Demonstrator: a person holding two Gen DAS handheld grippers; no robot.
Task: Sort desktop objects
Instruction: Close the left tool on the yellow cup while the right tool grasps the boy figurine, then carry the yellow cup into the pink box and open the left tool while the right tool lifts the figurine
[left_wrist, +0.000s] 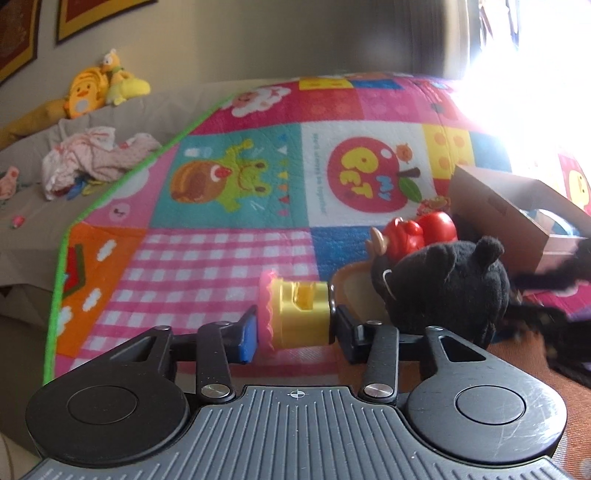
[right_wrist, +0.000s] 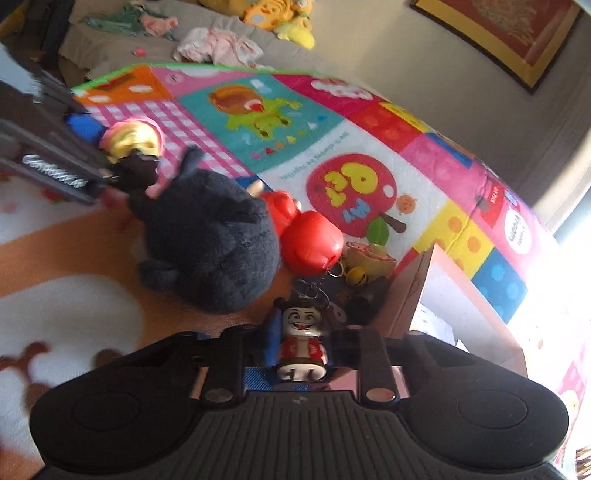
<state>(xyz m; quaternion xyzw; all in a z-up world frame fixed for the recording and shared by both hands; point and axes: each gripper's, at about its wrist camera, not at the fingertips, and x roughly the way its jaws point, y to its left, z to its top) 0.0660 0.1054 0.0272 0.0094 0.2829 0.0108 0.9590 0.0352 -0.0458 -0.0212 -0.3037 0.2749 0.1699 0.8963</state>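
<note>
The left gripper (left_wrist: 295, 325) clamps the light, rigid yellow-and-pink plastic cupcake toy (left_wrist: 295, 314) end to end; the right gripper (right_wrist: 301, 349) pinches the small hard grinning figurine keychain (right_wrist: 303, 345) across its body; both look slippery.

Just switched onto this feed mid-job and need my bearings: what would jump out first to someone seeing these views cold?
The bright patchwork play mat with cartoon panels fills both views. Each gripper is shut on a toy: the left gripper on a yellow plastic cupcake toy with pink frill, the right gripper on a small grinning figurine keychain. Between them sits a round black plush toy, with a brown cardboard box to the right.
</note>
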